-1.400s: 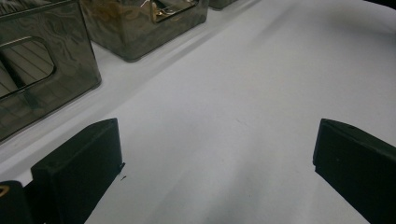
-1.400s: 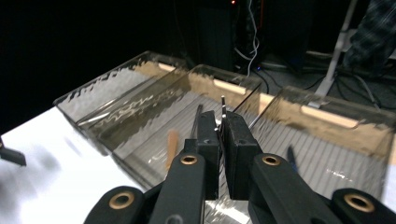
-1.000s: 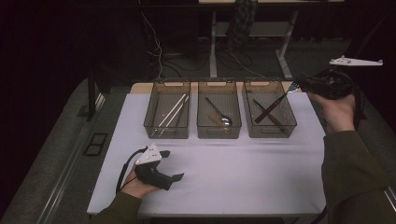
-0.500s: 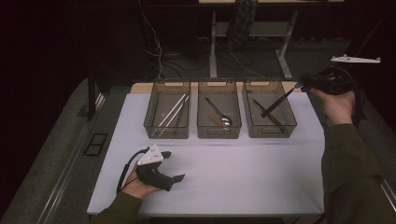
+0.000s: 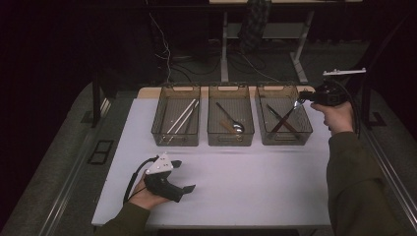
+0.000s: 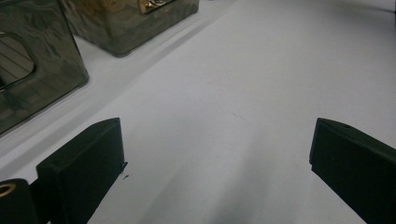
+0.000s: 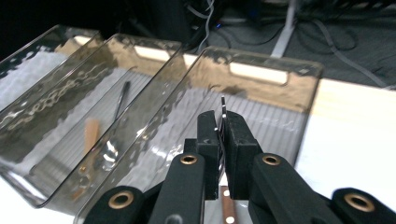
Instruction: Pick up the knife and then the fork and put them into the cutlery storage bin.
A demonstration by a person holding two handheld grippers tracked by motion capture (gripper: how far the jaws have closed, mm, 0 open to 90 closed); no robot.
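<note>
Here the right tongs, clamped on a knife, hang over the right bin; the left tongs rest open.

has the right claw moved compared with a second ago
Yes. In the high view the right claw has come down and leftward, from beside the right bin to over its right rim, holding a piece of cutlery.

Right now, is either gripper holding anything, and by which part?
The right gripper pinches a thin metal utensil over the rightmost bin; which end it grips cannot be told. The left gripper is open and holds nothing.
</note>
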